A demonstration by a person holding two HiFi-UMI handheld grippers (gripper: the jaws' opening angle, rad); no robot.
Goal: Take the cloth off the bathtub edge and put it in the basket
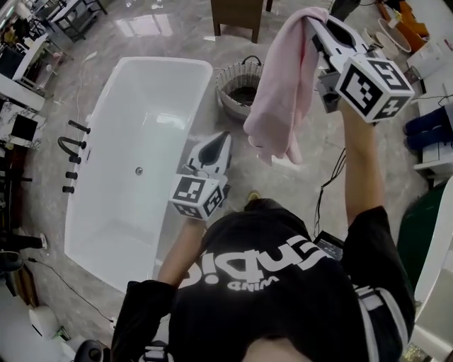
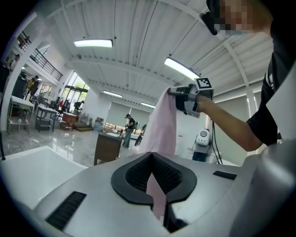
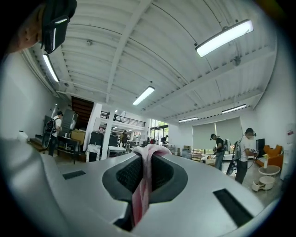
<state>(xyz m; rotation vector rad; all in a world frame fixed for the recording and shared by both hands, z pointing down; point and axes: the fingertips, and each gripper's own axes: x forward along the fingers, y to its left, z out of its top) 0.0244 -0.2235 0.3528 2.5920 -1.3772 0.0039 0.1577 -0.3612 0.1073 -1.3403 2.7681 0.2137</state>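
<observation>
A pink cloth (image 1: 283, 92) hangs from my right gripper (image 1: 311, 20), which is shut on its top edge and held up at the upper right. In the right gripper view the cloth (image 3: 140, 196) runs between the pads and bunches over the tip of the gripper (image 3: 147, 152). The round wire basket (image 1: 226, 74) stands on the floor just left of the hanging cloth, beside the white bathtub (image 1: 120, 177). My left gripper (image 1: 225, 136) is lower, near the tub's right edge, shut and empty. From the left gripper (image 2: 151, 155) the cloth (image 2: 162, 125) shows beyond its tips.
Black taps (image 1: 71, 148) stand on the floor along the tub's left side. A brown wooden cabinet (image 1: 237, 14) is behind the basket. A black cable (image 1: 329, 180) trails on the floor at the right, near shelves and boxes. Other people stand far off in the hall.
</observation>
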